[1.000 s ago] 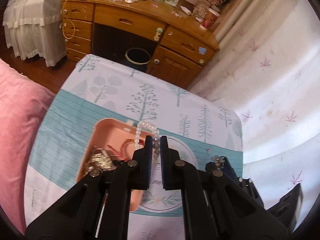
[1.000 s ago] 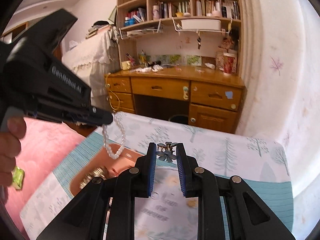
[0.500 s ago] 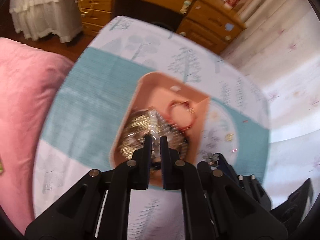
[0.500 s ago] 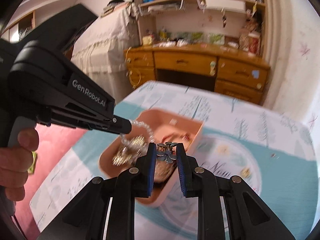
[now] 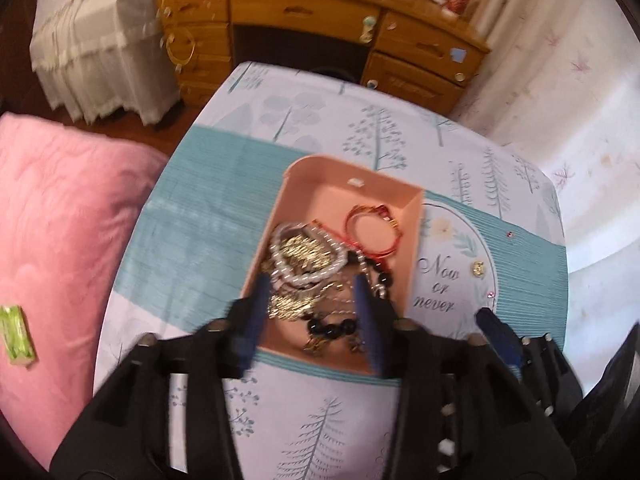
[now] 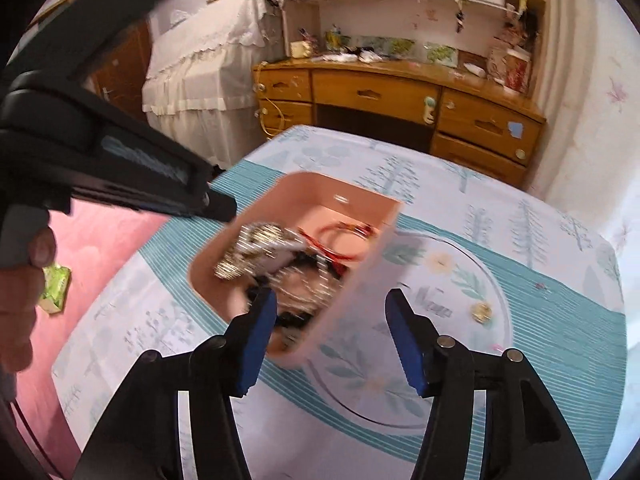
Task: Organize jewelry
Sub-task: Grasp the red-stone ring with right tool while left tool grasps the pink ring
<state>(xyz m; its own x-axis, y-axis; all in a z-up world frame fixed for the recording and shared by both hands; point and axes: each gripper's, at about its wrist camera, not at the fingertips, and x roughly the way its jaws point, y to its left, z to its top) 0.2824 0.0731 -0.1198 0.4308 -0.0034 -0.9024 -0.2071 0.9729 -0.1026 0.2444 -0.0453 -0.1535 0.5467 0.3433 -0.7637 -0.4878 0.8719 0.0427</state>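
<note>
Pink plastic tray of tangled jewelry sits mid-frame on the tree-print bench.
Left tongs and right tongs both gape wide and empty over the tray's lower edge; a white pearl bracelet lies inside.

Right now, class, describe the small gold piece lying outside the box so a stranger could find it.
On the tree-print tablecloth, right of the pink rectangular plastic jewelry box, is a printed circle reading "Now or never". The small round gold piece lies beside those words, gold where the tiny pink specks nearby are not.
</note>
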